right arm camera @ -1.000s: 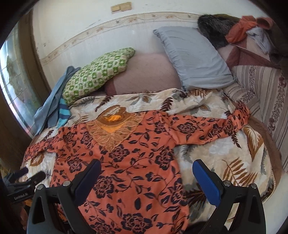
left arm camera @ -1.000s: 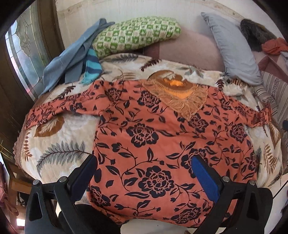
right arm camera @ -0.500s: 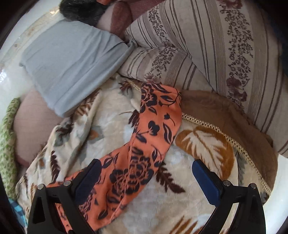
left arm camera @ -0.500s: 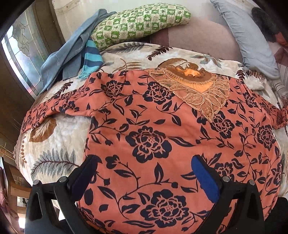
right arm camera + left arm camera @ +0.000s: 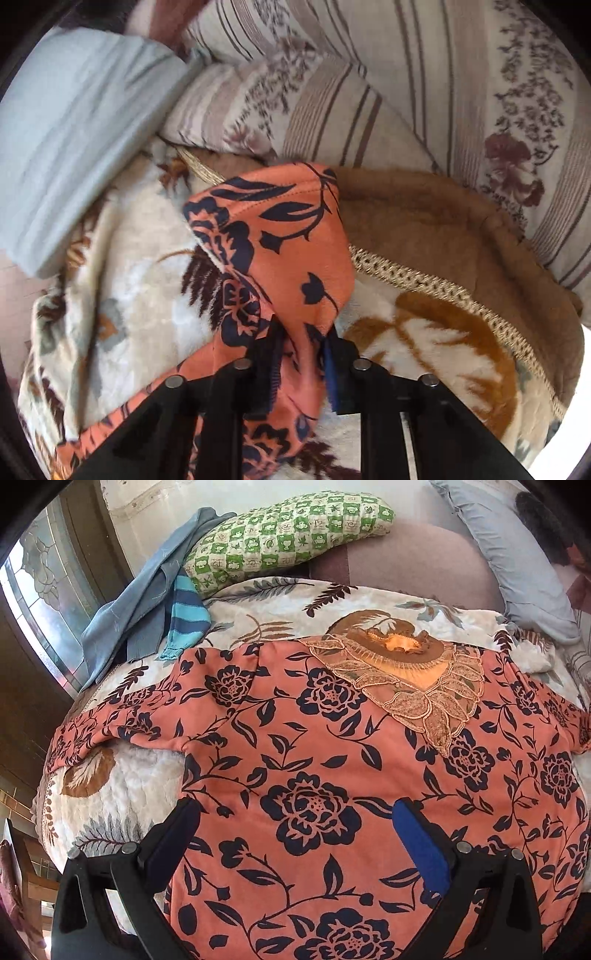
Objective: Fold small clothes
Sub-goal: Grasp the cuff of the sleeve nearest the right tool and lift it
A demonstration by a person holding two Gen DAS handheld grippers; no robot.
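The right gripper (image 5: 301, 341) apparently pinches the floral top's sleeve (image 5: 280, 236) for folding inward, while the left gripper (image 5: 295, 830) hovers open.

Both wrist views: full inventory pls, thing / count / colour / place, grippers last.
floral top: 1, orange with navy flowers and a gold lace neckline, spread flat on the blanket; its sleeve is pinched near the cuff.
blanket: 1, cream with brown and grey leaves, covering the bed.
checked pillow: 1, green and white, at the head, left.
grey pillow: 1, pale blue-grey, at the head, right.
striped bedding: 1, beige with maroon flowers, beyond the sleeve.
blue garments: a heap, count unclear, grey-blue plus a turquoise-striped one, by the window.
left gripper: black, blue pads, open over the top's body.
right gripper: black, shut on the sleeve.
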